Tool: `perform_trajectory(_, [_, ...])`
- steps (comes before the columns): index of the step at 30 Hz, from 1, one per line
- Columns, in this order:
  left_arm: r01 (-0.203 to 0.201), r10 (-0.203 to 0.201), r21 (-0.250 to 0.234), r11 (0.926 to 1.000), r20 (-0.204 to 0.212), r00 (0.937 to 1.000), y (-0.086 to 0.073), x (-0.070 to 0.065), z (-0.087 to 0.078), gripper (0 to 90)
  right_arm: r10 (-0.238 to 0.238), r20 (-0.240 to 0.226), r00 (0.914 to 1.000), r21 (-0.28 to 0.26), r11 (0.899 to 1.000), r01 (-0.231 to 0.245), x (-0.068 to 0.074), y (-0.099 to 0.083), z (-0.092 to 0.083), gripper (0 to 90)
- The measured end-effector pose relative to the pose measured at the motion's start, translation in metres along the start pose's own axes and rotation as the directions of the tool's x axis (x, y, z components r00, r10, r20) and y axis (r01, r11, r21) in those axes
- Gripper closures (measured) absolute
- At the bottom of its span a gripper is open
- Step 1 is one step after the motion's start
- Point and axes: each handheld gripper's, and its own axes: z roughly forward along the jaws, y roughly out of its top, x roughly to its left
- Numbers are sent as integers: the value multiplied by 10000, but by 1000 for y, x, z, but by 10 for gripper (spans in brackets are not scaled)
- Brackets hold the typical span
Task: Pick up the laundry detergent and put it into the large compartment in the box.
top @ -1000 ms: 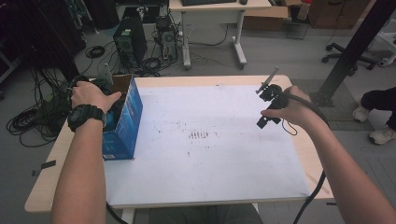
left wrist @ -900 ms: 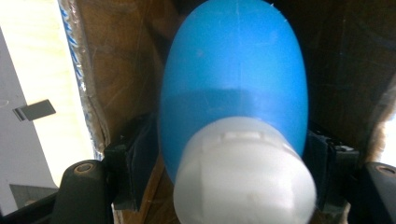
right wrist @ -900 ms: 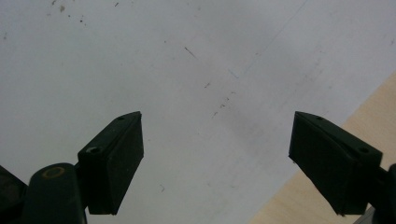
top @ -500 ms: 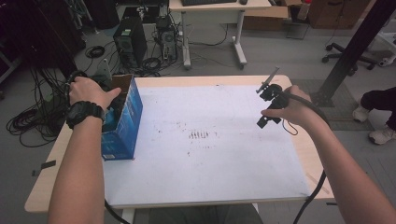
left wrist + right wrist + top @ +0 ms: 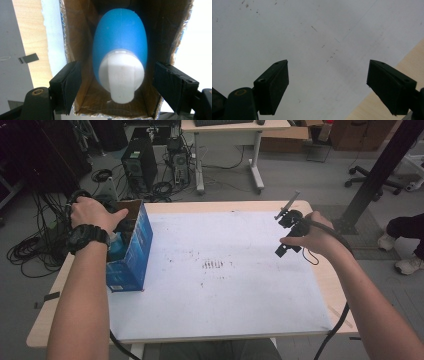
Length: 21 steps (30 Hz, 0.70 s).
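left claw [image 5: 117,85] has just been opening, straddling the blue bottle [image 5: 120,50] in the cardboard box [image 5: 82,37] without contact; smooth, slippery plastic; grip below the white cap [image 5: 121,77]. right claw [image 5: 328,85] wide, empty.

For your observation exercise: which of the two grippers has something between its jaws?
The left gripper: a blue bottle inside the box sits between its just-opened jaws, untouched. The right gripper has bare table below it.

Blue bottle [image 5: 120,42] with white cap [image 5: 121,77], brown-lined blue box [image 5: 131,251], white speckled mat [image 5: 225,285].
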Motion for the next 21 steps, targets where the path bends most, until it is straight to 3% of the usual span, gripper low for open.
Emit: perform_trajectory(21, [-30,32,-292,9996,61,10000,-4,-1,-24,223,8,-4,10000,-23,10000,-8,2,0,-2,181])
